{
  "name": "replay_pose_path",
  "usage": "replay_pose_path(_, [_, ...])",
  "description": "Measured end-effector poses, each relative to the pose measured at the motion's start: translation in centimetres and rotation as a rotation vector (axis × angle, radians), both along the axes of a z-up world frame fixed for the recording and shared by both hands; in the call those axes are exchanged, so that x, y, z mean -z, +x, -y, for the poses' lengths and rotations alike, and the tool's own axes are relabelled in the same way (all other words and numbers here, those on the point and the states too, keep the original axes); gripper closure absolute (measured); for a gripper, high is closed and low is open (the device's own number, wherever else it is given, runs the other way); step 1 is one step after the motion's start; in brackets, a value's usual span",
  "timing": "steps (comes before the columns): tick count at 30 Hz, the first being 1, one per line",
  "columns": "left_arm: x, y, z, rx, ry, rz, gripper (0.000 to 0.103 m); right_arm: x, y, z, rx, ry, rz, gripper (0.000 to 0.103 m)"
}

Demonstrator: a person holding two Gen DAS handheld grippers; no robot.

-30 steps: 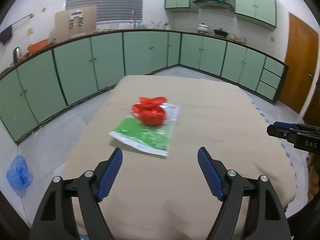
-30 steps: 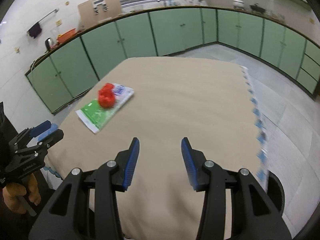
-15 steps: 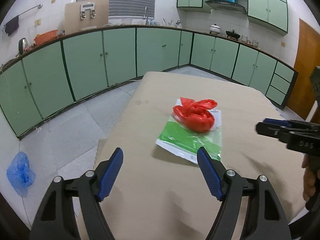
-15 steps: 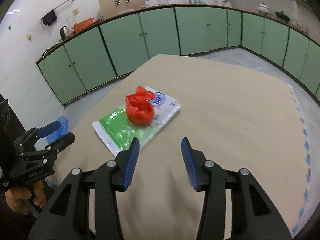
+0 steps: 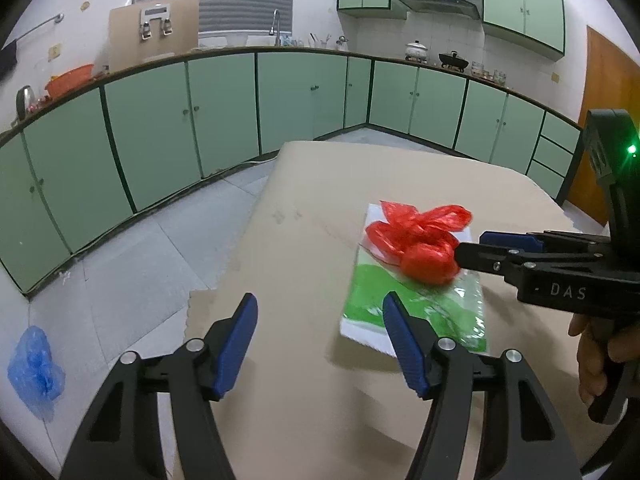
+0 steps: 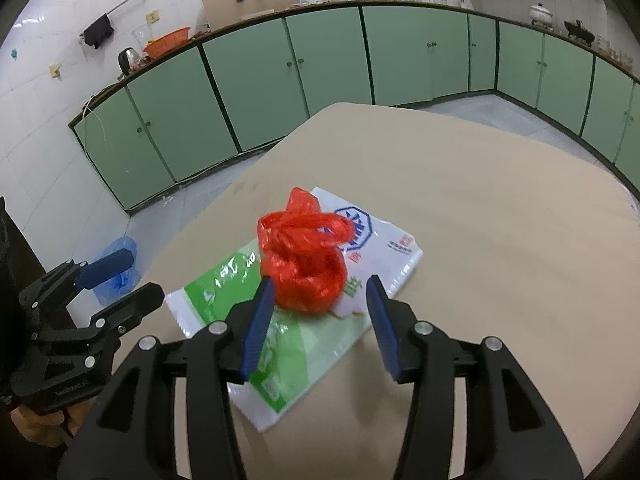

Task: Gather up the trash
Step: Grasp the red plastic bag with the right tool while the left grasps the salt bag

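1. Red knotted bag (image 6: 302, 266) sits on a flat green-and-white packet (image 6: 280, 320), which lies on a tan table (image 6: 500, 240). In the right wrist view the bag is at centre, the packet stretching from 7 o'clock to 1 o'clock beneath it.
2. Right gripper (image 6: 320, 304) points down at the bag. Its blue fingers (image 6: 258, 326) stand either side of the bag's near base, jaws opening, pads not pressing on it.
3. Left gripper (image 5: 320, 336) hovers over bare table, the packet's near corner at its 2 o'clock. Its jaws are closing, with nothing between them.
4. In the left wrist view the right gripper's tips reach in from 3 o'clock and meet the bag's edge; contact cannot be told.
5. Step in hand, as I judge it: the approach to grasp the bag, the first piece of trash.
6. Next move likely calls for lowering the right fingers further around the bag, then squeezing on its bunched body without catching the packet beneath.
7. A blue bag (image 5: 34, 364) lies on the floor at 8 o'clock in the left view.
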State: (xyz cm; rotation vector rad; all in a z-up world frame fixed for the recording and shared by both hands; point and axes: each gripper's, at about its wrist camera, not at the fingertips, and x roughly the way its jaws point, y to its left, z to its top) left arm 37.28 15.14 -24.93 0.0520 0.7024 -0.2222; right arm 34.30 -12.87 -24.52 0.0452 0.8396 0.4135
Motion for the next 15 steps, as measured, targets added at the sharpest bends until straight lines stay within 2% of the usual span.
replay_pose_path(5, [0.3, 0.9, -0.2, 0.010, 0.005, -0.006, 0.039, 0.6, 1.2, -1.2, -0.015, -0.007, -0.013, 0.056])
replay_pose_path(12, [0.5, -0.2, 0.4, 0.016, -0.009, -0.017, 0.039, 0.7, 0.4, -0.5, -0.044, 0.023, -0.021, 0.076])
replay_pose_path(15, [0.5, -0.7, 0.8, 0.020, -0.021, -0.026, 0.039, 0.0, -0.7, 1.1, -0.029, 0.054, 0.006, 0.079])
